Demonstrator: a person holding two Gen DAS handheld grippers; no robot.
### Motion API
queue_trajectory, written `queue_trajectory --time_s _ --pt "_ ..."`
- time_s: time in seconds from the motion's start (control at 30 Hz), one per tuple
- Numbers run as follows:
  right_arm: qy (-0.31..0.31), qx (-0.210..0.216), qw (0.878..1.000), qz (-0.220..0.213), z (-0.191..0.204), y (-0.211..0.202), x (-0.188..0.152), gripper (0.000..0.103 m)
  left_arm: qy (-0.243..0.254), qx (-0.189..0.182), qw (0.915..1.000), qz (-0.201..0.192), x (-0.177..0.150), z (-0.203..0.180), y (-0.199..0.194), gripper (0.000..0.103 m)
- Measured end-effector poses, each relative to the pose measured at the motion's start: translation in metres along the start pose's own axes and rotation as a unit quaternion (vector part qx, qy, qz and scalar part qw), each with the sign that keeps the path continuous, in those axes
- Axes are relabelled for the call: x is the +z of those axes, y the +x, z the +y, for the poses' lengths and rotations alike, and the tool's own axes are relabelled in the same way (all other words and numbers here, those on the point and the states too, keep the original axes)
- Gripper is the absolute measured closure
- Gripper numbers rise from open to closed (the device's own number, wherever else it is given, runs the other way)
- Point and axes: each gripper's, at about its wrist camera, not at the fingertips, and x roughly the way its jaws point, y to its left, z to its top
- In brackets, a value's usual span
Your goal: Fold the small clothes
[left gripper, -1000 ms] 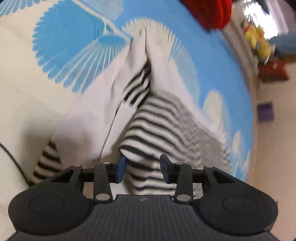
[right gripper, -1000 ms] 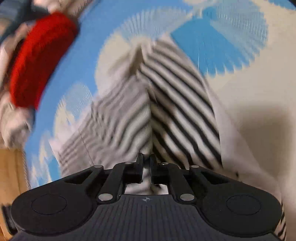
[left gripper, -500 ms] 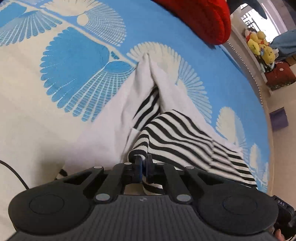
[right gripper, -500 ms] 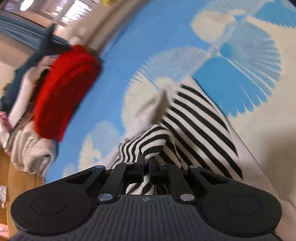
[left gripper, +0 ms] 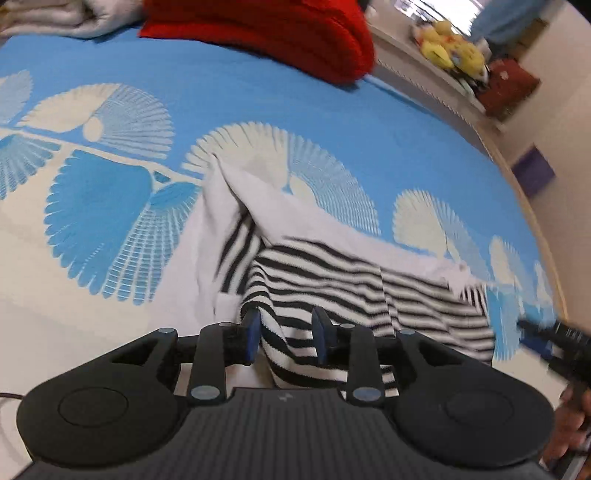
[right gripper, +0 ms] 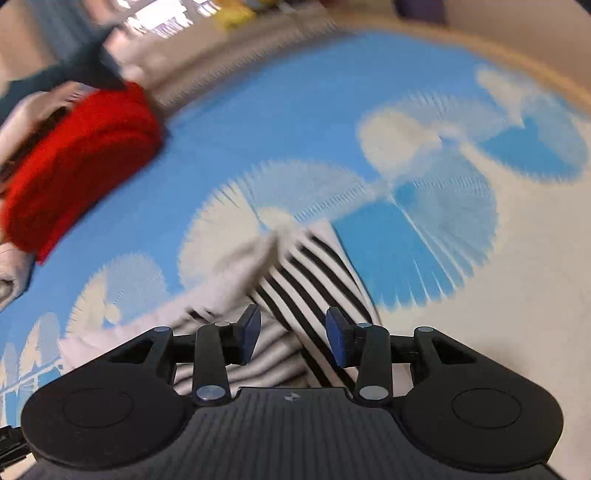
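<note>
A small black-and-white striped garment (left gripper: 332, 280) with white parts lies folded over on a blue and cream fan-patterned bedspread (left gripper: 258, 92). My left gripper (left gripper: 286, 332) hovers over its near edge. Its jaws are opening, and the striped cloth shows between the blue pads (left gripper: 253, 332) without being pinched. In the right wrist view the same garment (right gripper: 317, 266) runs away from my right gripper (right gripper: 293, 334). That gripper's jaws are opening too, its pads (right gripper: 336, 339) apart above the stripes. The right gripper (left gripper: 554, 336) and a hand (left gripper: 569, 435) appear at the right edge of the left view.
A red knitted garment (left gripper: 277, 33) lies at the far side of the bed, seen also as red knit (right gripper: 74, 158) on the left. Pale folded cloth (left gripper: 66, 18) sits behind it. Yellow soft toys (left gripper: 450, 51) and a purple box (left gripper: 533, 171) stand beyond the bed's edge.
Half a second ago both grippers were shut on the striped cloth. Now both have opened and lifted away, and the cloth lies folded over on the bed.
</note>
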Motion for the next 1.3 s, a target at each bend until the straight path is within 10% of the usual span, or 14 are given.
queue_trajectory --time_s 0.13,0.2,0.33,0.5,0.63,0.73,0.83,1.0,1.17,1.3 --pt "-0.021 0.120 0.983 0.138 0.011 0.036 -0.020 0.056 0.026 0.064 0.9948 0.075 -0.013 0.006 0.031 0.070" --pt "-0.036 0.062 0.974 0.215 0.012 0.057 -0.040 0.057 0.008 0.135 0.9848 0.109 -0.020 0.020 0.044 0.070" --pt "-0.091 0.032 0.977 0.189 0.025 0.048 -0.047 0.057 -0.034 0.111 0.9911 0.065 -0.007 0.028 0.018 0.071" --pt "-0.086 0.141 0.977 0.133 0.048 0.021 -0.044 0.056 -0.011 0.006 0.9999 0.008 -0.003 0.005 -0.001 0.071" --pt "-0.090 0.205 0.945 0.239 0.065 0.040 -0.071 0.051 -0.012 0.078 0.9953 0.057 -0.011 0.010 0.023 0.071" --pt "-0.154 0.146 0.929 0.302 0.071 0.056 -0.100 0.054 -0.054 0.128 0.9901 0.023 -0.005 0.025 0.010 0.071" --pt "-0.187 0.132 0.931 0.285 0.076 0.047 -0.098 0.054 -0.021 0.097 0.9943 -0.040 0.003 0.011 -0.012 0.071" --pt "-0.160 0.152 0.948 0.229 0.067 0.035 -0.070 0.053 0.023 -0.009 0.9997 0.002 -0.006 -0.011 0.001 0.070" --pt "-0.070 0.097 0.984 0.131 0.030 0.036 -0.028 0.051 0.022 0.136 0.9841 0.112 -0.027 0.011 0.047 0.063" --pt "0.011 -0.013 0.988 0.157 -0.016 0.055 -0.019 0.049 0.075 0.141 0.9854 0.059 -0.020 -0.006 0.027 0.064"
